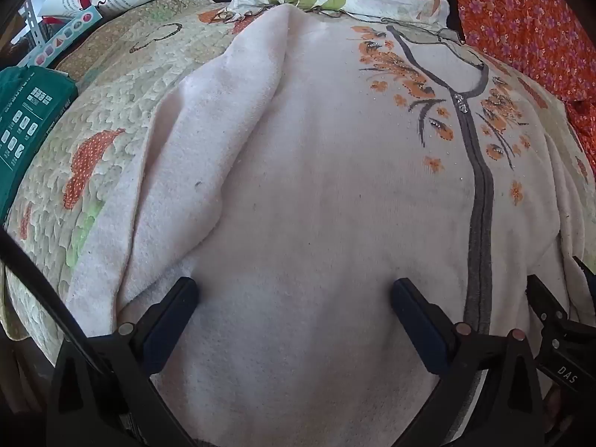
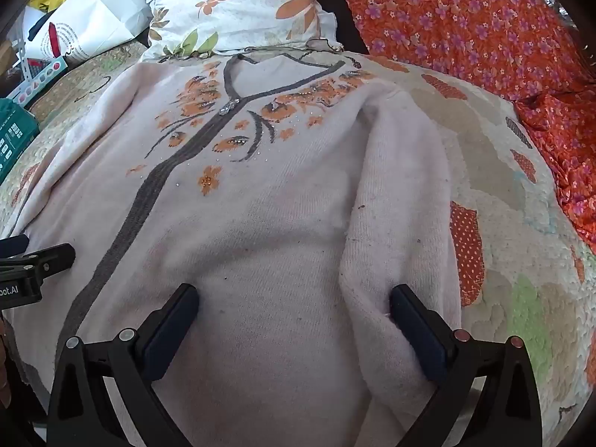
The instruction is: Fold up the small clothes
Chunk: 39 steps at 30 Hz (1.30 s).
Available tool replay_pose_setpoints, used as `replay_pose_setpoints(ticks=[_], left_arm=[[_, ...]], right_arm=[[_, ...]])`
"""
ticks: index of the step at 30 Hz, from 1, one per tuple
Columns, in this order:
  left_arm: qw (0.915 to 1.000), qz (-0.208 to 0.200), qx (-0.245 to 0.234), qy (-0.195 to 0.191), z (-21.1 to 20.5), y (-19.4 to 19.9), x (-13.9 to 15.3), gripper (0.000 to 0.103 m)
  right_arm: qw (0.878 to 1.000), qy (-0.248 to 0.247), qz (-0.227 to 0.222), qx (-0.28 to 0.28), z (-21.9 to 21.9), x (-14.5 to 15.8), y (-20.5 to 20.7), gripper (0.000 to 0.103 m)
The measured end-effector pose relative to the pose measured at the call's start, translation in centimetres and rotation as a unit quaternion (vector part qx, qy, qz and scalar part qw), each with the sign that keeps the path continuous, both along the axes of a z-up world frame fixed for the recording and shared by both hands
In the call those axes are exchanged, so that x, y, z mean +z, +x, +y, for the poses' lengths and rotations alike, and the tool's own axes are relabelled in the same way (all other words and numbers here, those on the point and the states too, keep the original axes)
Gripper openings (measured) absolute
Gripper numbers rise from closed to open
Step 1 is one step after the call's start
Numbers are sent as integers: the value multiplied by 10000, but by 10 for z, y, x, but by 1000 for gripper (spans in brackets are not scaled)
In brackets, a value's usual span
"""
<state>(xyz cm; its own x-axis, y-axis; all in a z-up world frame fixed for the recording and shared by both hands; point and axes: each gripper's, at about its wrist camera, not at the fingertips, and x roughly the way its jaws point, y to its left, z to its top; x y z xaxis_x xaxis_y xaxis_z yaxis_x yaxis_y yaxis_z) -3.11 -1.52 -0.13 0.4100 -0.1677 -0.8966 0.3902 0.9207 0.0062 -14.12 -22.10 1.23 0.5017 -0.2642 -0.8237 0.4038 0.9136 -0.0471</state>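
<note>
A pale pink knitted cardigan (image 1: 320,186) with a grey zip band and orange flower embroidery lies spread front-up on the quilted bed cover; it also shows in the right wrist view (image 2: 260,205). Its left sleeve (image 1: 193,141) and right sleeve (image 2: 402,201) are folded in along the body. My left gripper (image 1: 294,294) is open, just above the cardigan's lower left body. My right gripper (image 2: 294,301) is open over the lower right body, its right finger (image 2: 409,309) against the sleeve fold. Each gripper shows at the other view's edge.
The quilted bed cover (image 2: 503,186) has orange and green patches. A floral pillow (image 2: 238,3) lies beyond the collar. Orange flowered fabric (image 2: 465,22) is at the right. A green box (image 1: 26,123) and paper bags (image 2: 89,15) sit at the left.
</note>
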Motion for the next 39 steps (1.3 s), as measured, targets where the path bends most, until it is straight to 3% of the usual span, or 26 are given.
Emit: replay_pose_setpoints(ticks=[26, 32, 39], left_arm=[[9999, -137, 53, 42, -2, -3, -2, 103], [9997, -239, 79, 18, -4, -4, -3, 103], [9991, -366, 197, -14, -6, -8, -5, 103]], right_arm=[[9997, -213, -128, -41, 2, 1, -2, 103], [9999, 84, 65, -50, 1, 0, 0, 103], [9999, 90, 38, -69, 1, -1, -2, 103]])
